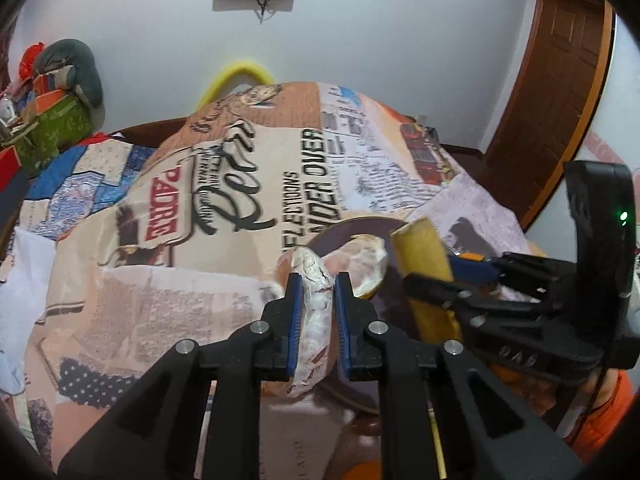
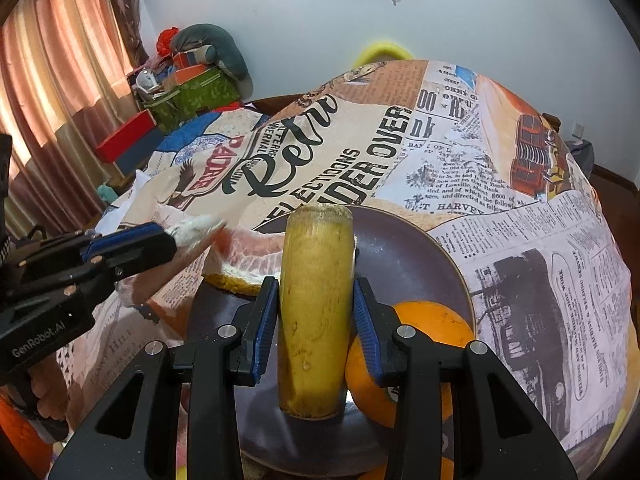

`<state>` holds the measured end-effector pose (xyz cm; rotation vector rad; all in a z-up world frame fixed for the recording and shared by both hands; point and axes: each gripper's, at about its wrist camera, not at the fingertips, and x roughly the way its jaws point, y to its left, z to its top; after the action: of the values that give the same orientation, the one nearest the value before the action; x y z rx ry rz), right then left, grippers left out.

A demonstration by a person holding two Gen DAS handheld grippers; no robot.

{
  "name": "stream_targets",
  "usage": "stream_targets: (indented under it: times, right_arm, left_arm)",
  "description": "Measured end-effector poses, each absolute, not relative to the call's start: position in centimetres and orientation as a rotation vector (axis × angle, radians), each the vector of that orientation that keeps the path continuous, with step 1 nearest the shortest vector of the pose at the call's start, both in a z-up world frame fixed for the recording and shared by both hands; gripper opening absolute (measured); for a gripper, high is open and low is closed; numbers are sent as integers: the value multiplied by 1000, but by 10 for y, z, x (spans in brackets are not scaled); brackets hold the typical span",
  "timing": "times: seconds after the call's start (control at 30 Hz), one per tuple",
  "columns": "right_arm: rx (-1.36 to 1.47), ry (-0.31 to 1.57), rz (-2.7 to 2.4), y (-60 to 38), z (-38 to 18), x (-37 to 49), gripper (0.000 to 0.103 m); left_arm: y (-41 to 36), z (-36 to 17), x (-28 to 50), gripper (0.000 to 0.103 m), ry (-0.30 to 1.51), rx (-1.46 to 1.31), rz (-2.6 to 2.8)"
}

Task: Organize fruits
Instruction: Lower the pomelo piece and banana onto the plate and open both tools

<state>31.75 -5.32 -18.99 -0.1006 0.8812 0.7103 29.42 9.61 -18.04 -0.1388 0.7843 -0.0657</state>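
Note:
My left gripper [image 1: 314, 280] is shut on a pale pink pomelo segment [image 1: 314, 312] and holds it over the left rim of a dark plate [image 1: 360, 228]. It shows from the side in the right wrist view [image 2: 176, 236]. My right gripper [image 2: 316, 284] is shut on a yellow sugarcane-like piece [image 2: 314, 312], held upright over the plate [image 2: 420, 248]; the piece also shows in the left wrist view [image 1: 424, 252]. A pomelo piece with rind [image 2: 244, 256] lies on the plate's left side. An orange [image 2: 432, 328] sits on the plate by my right finger.
A newspaper-print cloth [image 2: 520, 240] covers the rounded table. A green box with clutter [image 2: 192, 96] and a red box [image 2: 124, 136] stand far left by the curtain. A wooden door [image 1: 552, 92] is at the right.

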Motion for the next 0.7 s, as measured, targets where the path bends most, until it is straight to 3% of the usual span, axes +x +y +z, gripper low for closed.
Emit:
stream_targets:
  times: [0.17, 0.7]
  right_arm:
    - [-88, 869, 702, -60, -186, 318, 38]
    - [-70, 812, 647, -109, -162, 293, 48]
  left_arm:
    - [82, -187, 305, 11, 808, -127, -108]
    - [73, -184, 297, 13, 855, -133, -131]
